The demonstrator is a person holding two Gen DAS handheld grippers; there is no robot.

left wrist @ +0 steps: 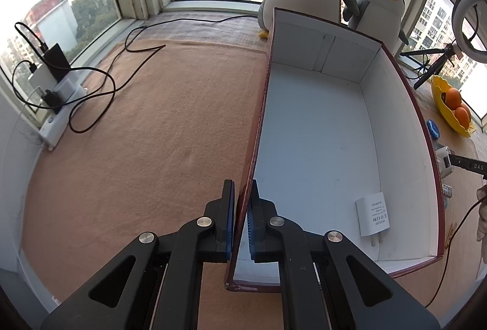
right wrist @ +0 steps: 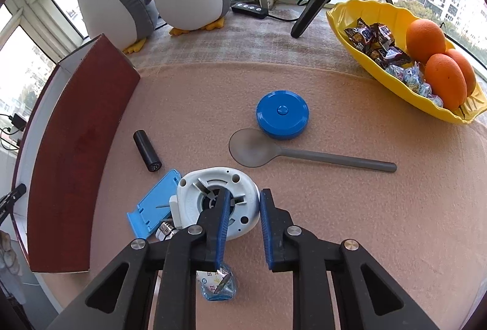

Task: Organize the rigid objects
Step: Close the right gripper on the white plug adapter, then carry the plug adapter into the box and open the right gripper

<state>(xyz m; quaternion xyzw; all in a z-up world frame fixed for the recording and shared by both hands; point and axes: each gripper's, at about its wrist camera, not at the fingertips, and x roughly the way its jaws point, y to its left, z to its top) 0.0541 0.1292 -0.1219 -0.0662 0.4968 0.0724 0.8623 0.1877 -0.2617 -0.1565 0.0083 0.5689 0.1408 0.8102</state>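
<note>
The left hand-held gripper (left wrist: pixel 240 220) pinches the near-left wall of a white-lined box (left wrist: pixel 316 129) on the table (left wrist: pixel 137 132); inside lies a white adapter (left wrist: pixel 373 213) bearing FCC and CE marks. The right hand-held gripper (right wrist: pixel 243 226), fingers parted, straddles a white round device (right wrist: pixel 217 205). Beyond, a yellow bowl (right wrist: pixel 374 10) holds oranges (right wrist: pixel 426 39) and candy.

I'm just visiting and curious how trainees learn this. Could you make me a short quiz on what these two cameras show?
1. True or false: the left claw grips the box by its wall.
2. What already lies inside the box?
A. white charger
B. grey spoon
C. blue round case
3. Fill in: the right claw reaches over the white round ____.

Key: 1 true; 2 A; 3 device.
</note>
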